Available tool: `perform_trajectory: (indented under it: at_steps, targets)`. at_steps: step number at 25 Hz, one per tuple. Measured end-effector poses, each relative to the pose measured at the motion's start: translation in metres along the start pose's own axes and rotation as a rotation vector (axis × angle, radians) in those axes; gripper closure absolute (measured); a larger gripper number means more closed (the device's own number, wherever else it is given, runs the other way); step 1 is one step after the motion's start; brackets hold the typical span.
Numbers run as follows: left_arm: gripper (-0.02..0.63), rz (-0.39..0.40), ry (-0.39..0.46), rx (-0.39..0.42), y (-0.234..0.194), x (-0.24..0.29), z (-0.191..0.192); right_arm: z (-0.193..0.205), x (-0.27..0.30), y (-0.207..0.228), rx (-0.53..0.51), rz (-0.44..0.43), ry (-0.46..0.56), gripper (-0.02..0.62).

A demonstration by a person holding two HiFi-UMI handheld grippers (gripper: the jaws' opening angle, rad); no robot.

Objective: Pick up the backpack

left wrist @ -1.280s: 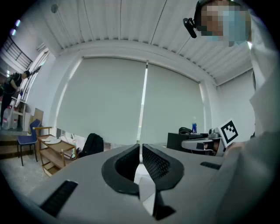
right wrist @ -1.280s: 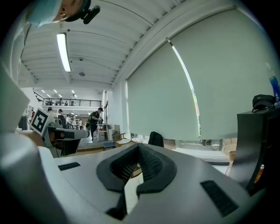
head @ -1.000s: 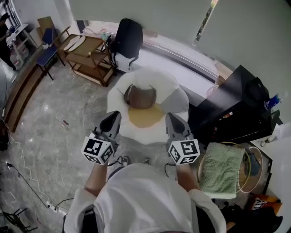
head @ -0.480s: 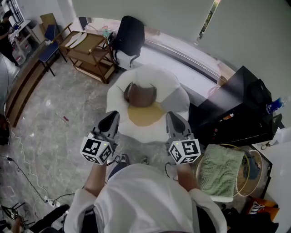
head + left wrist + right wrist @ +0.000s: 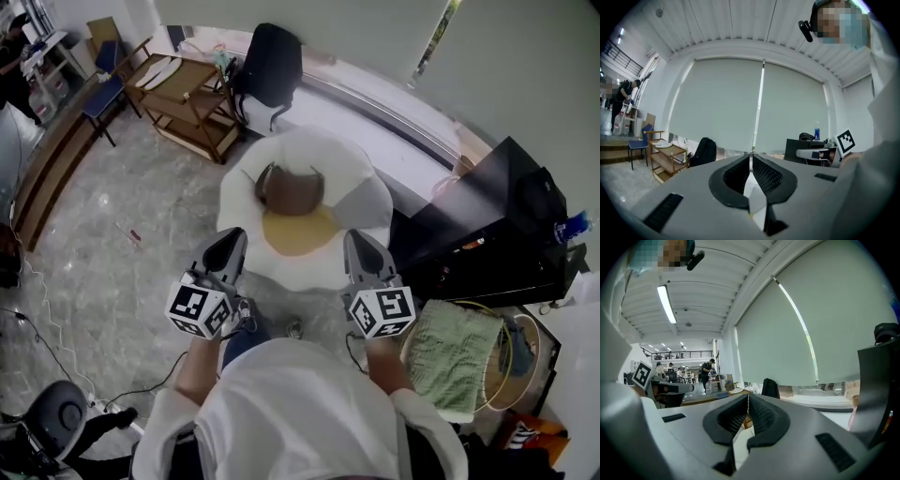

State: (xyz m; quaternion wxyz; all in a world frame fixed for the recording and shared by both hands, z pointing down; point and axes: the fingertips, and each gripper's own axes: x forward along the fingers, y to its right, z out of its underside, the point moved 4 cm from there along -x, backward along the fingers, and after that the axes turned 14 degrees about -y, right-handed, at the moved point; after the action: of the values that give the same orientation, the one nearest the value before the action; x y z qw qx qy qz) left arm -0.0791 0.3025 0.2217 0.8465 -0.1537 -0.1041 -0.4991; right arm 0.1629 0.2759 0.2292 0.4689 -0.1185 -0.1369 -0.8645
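The black backpack (image 5: 272, 66) stands upright against the low window ledge at the far side of the room, next to a wooden trolley. It shows small in the left gripper view (image 5: 704, 151) and in the right gripper view (image 5: 770, 388). My left gripper (image 5: 228, 251) and right gripper (image 5: 361, 251) are held side by side in front of the person's body, well short of the backpack. Both point level toward it. The left gripper (image 5: 751, 157) has its jaws together with nothing between them, and so does the right gripper (image 5: 748, 397).
A white round seat (image 5: 361, 187) with a brown and a yellow cushion lies between me and the backpack. The wooden trolley (image 5: 192, 98) stands left of the backpack. A black cabinet (image 5: 487, 225) and a basket with a green towel (image 5: 450, 356) are at the right. Cables run over the floor at left.
Both grippers stay shut and keep their places in the head view. The room has slid slightly up in that view, and a round grey thing has come in at the lower left.
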Motion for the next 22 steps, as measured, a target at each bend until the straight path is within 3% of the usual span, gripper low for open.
perform_trajectory:
  at_steps: [9,22]
  targets:
    - [0.558,0.039,0.011,0.006,-0.029,0.022,-0.019,-0.018,0.026,0.0,0.005,0.033,0.013,0.565]
    - [0.559,0.136,0.026,0.031,-0.118,0.042,-0.051,-0.049,0.086,-0.031,0.023,0.148,0.041,0.566]
